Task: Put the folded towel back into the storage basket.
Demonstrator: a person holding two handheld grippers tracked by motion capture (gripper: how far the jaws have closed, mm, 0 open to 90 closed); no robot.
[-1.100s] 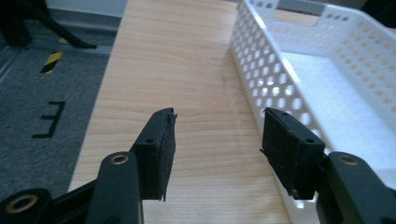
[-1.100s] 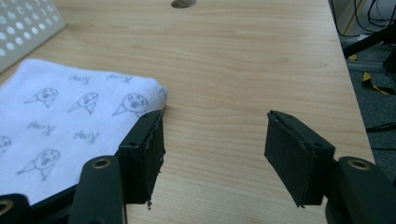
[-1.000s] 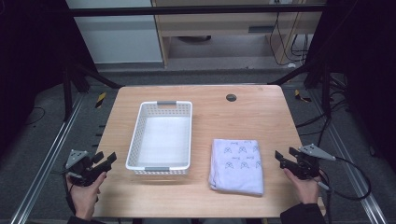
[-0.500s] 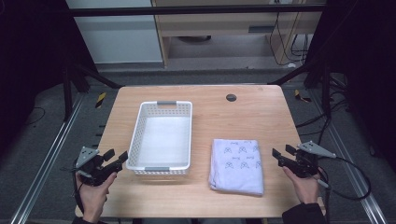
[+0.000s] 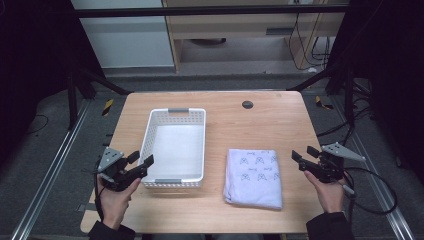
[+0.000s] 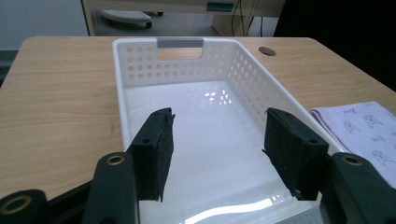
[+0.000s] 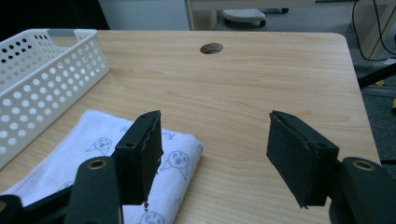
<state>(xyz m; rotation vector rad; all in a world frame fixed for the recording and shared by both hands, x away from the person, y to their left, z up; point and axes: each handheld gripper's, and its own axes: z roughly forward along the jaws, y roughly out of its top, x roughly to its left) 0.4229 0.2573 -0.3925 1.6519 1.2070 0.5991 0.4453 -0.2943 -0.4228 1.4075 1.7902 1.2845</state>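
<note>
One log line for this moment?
left tool: open, at basket near end | right tool: open, beside folded cloth | basket: empty

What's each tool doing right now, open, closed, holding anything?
Left tool: open, holding nothing, jaws at the near end of the white basket.
Right tool: open, holding nothing, beside the folded cloth.
</note>
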